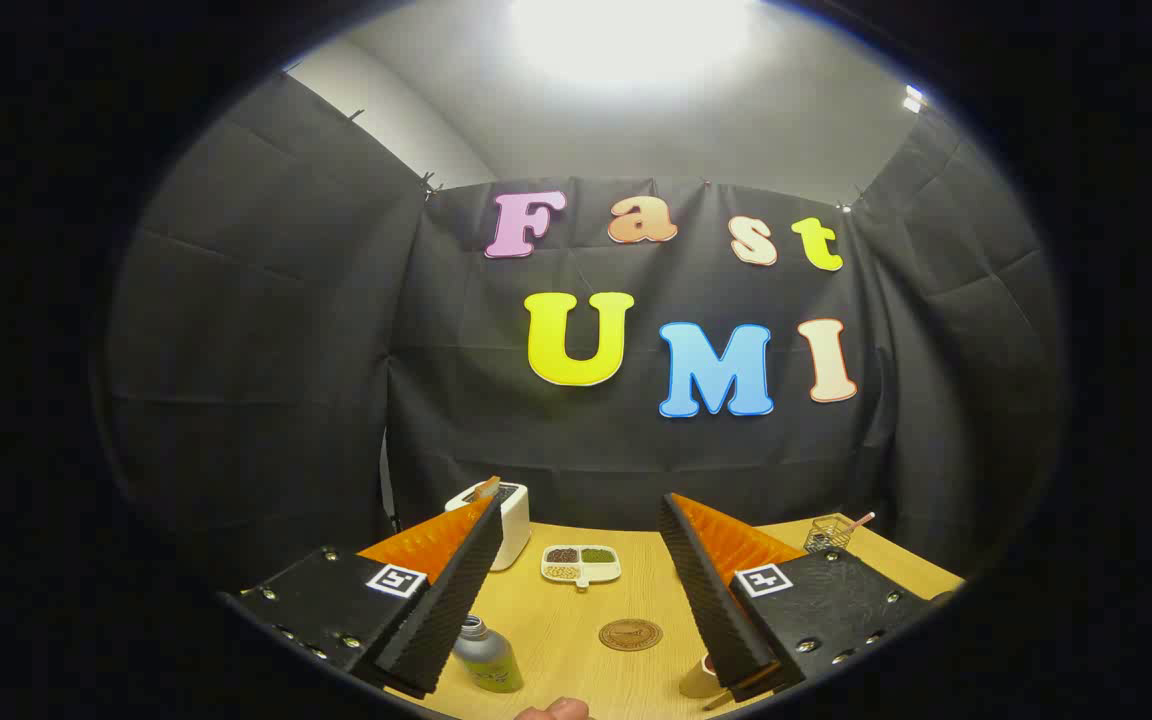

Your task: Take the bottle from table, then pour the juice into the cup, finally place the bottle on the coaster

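Your gripper [576,590] is wide open and holding nothing; the fingers stand well apart, above the table [556,625], tipped a bit upward toward the booth wall.

The bottle [486,655] stands upright low down, just inside your left finger and partly hidden behind it. The cap looks to be off, or it's too small to tell. The cup [701,678] sits low by your right finger, mostly covered by it. The coaster [630,634] lies flat between the fingers, a little ahead, apart from both bottle and cup.

Step in hand, as I read it: reach for the bottle; nothing grasped yet.

To do it well:
- Drop the gripper and tilt it down so the bottle body sits between the fingers, not outside the left one.
- Shift left before closing; right now the left finger would likely clip the bottle's shoulder.
- Take the body mid-height, not the neck, for a steadier pour later.
- Close square so both pads press evenly; it looks smooth and could twist.

Beyond the fingers: a divided dish [581,564], a white toaster-like box [506,520], and a small wire basket [829,533]. Stay clear of them. A fingertip [556,711] shows near the table's front.
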{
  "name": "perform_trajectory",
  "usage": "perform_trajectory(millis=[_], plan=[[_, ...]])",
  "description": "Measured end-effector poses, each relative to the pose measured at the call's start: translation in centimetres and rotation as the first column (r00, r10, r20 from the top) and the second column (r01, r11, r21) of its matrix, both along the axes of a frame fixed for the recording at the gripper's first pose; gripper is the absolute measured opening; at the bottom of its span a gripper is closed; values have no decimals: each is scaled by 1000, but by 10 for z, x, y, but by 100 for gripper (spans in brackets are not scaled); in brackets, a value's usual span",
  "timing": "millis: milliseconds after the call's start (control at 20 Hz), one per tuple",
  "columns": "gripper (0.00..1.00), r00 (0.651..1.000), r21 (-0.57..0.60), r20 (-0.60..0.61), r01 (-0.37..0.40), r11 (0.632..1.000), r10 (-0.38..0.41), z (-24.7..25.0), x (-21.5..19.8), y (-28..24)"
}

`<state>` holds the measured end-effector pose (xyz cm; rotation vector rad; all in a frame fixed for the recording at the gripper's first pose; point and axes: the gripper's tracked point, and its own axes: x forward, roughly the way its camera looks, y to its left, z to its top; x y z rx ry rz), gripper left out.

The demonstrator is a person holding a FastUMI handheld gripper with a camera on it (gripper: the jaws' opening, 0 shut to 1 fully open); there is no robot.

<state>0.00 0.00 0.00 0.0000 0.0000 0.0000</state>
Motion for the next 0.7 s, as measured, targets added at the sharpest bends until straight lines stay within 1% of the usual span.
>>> perform_trajectory(millis=[250,700], plan=[[97,999,8,12,33,999,-33,2,-7,-7],[97,999,2,1,53,999,-53,-5,-12,-10]])
